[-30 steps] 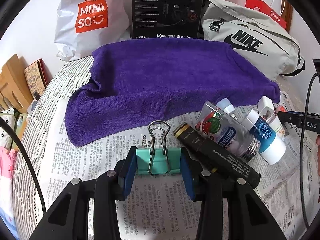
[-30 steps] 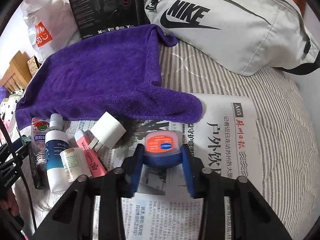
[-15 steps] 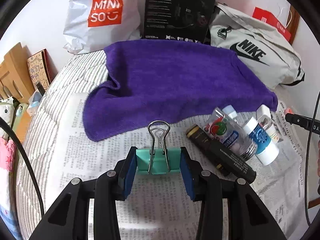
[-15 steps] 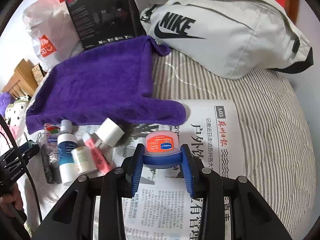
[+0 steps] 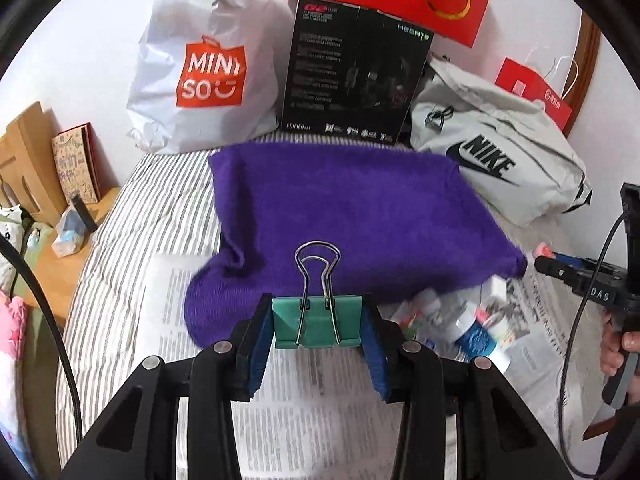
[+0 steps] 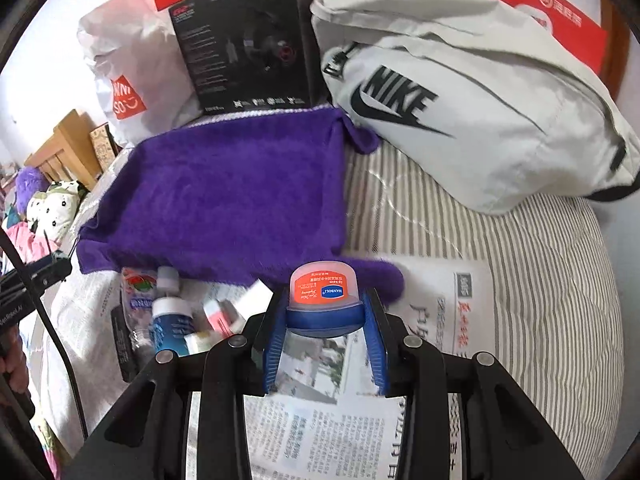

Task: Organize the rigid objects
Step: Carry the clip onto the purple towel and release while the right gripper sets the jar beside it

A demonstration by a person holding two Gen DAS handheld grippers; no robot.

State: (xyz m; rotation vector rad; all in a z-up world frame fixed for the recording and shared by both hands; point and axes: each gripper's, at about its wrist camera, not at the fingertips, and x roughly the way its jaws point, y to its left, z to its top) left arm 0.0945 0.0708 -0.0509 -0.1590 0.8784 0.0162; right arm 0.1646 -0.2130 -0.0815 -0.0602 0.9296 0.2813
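Now, over on the left side, the left gripper (image 5: 318, 328) has its blue pads clamped on the flat sides of a teal binder clip (image 5: 318, 326), wire handles pointing up, held just in front of the purple towel (image 5: 344, 208). That clip looks light and stiff, all painted steel, so it could skate on a smooth pad; gripping across the broad body, as here, seems the safest hold, well clear of the springy wire loops.

Moving right along the towel's near edge, a cluster of small bottles (image 6: 170, 316) lies on the newspaper (image 6: 332, 436), with a white plug adapter (image 6: 256, 296) among them, all just beside the towel's hem.

Further right, the right gripper (image 6: 324, 316) has its jaws closed on a small jelly jar (image 6: 322, 288), blue tub and orange-labelled lid, held near the towel's front right corner. A little plastic tub like that should be light and rigid but rounded, so a squeeze across its widest part, below the lid, is my pick. Beyond the towel's far right corner sits the Nike bag (image 6: 480, 120).
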